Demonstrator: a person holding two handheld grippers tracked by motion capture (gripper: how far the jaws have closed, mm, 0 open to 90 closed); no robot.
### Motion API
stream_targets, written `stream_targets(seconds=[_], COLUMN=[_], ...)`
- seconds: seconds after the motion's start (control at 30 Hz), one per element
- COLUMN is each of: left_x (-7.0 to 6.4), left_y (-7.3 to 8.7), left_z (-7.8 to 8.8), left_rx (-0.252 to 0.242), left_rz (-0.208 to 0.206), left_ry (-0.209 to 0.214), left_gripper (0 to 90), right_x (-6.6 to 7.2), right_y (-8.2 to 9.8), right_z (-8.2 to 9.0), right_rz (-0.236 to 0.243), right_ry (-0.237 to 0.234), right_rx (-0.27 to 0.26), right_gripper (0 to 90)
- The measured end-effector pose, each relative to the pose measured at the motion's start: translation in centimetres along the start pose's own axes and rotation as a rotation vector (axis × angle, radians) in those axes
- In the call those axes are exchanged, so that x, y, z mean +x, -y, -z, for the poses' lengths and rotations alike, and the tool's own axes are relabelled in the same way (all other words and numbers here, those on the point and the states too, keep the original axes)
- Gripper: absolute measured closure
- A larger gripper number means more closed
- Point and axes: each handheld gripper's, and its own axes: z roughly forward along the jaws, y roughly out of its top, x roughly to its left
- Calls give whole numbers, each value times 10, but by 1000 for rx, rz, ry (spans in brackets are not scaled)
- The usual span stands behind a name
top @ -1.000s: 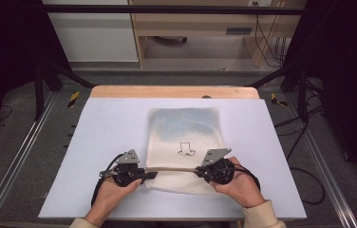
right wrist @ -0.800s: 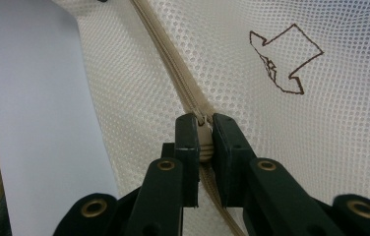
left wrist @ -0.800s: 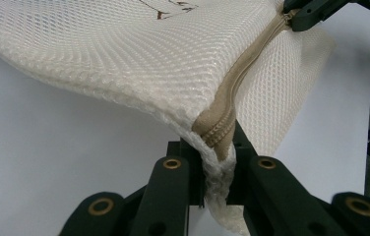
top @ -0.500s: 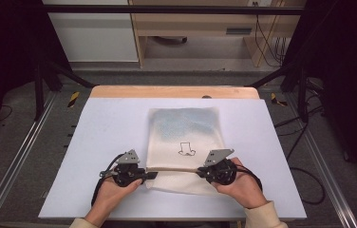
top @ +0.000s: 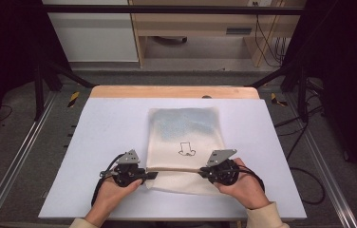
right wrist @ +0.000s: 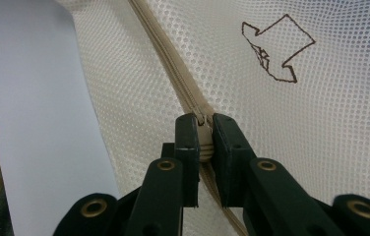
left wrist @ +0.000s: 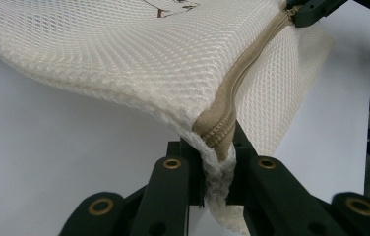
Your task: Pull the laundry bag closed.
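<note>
I have my left gripper clamped on the corner of the cream mesh zip bag lying mid-table, my right gripper pinching its tan zipper; zipper apparently closed, so opening remains.

White mesh bag flat on table, tan zipper taut

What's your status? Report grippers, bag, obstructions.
Left gripper shut on mesh bag corner at zipper end. Right gripper shut on zipper. Bag flat on table. Nothing in the way.
</note>
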Motion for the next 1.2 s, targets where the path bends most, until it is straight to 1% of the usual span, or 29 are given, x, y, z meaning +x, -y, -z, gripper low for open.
stream_targets(seconds=[0.17, 0.3, 0.5, 0.77, 0.8, 0.87, 1.2], left_x=[0, 0, 0, 0, 0, 1, 1], left_y=[0, 0, 0, 0, 0, 0, 0], left_z=[0, 0, 0, 0, 0, 1, 0], left_rx=[1, 1, 1, 0, 0, 0, 0], left_rz=[-2, -1, -2, 0, 0, 0, 1], left_ry=[-2, -1, -1, -2, -3, -2, -3], left_gripper=[826, 826, 826, 826, 826, 826, 826], right_x=[-1, -1, -3, -4, -5, -5, -7], right_y=[2, 4, 6, 11, 12, 14, 21], right_z=[2, 3, 5, 9, 9, 11, 16], right_rz=[-7, -7, -9, -20, -25, -25, -44], right_ry=[3, 11, 12, 25, 26, 31, 39], right_rx=[-8, 1, -1, 3, -2, 4, 4], right_gripper=[820, 820, 821, 820, 820, 821, 820])
